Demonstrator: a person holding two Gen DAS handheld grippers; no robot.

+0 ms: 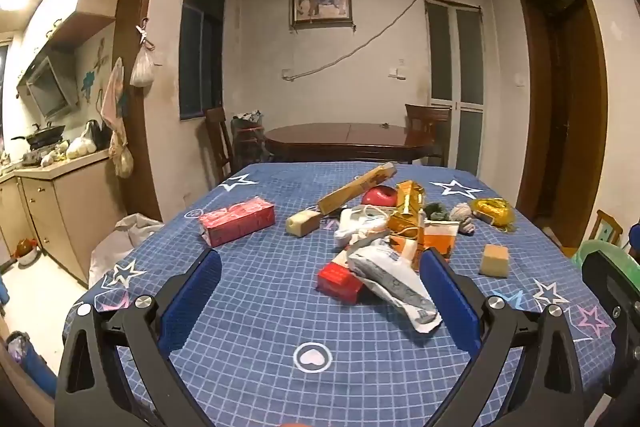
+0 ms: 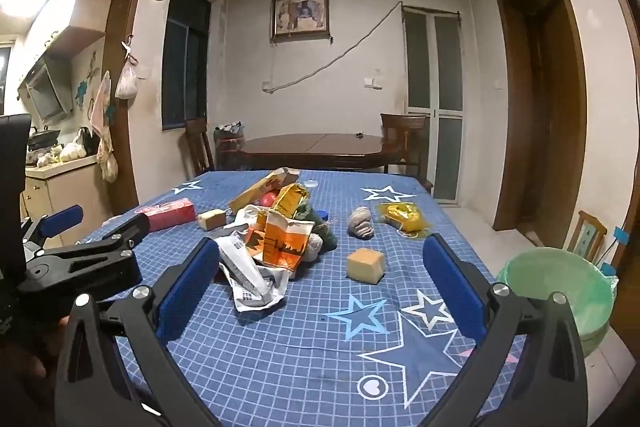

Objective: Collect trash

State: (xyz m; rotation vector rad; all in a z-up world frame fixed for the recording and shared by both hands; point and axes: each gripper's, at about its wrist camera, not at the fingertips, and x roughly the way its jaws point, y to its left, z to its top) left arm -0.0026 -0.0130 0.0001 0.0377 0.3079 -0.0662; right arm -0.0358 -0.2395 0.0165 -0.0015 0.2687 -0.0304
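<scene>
A pile of trash lies mid-table on the blue checked cloth (image 1: 256, 311): a crumpled grey-white wrapper (image 1: 394, 289), a small red box (image 1: 336, 281), an orange-white bag (image 1: 438, 239), a gold carton (image 1: 408, 211) and a long tan box (image 1: 356, 187). A red pack (image 1: 238, 221) and a yellow sponge block (image 1: 495, 259) lie apart from it. My left gripper (image 1: 322, 255) stands open just short of the pile, nothing between its pads. My right gripper (image 2: 322, 243) is open too, with the wrapper (image 2: 244, 271) by its left pad and the sponge block (image 2: 366, 265) ahead. A green-lined bin (image 2: 556, 287) stands beside the table's right edge.
A yarn ball (image 2: 360, 223) and a yellow wrapper (image 2: 402, 217) lie further back on the right. My left gripper (image 2: 112, 217) shows at the left of the right wrist view. Behind stands a wooden dining table (image 1: 348, 139) with chairs; a kitchen counter (image 1: 60, 167) is at the left.
</scene>
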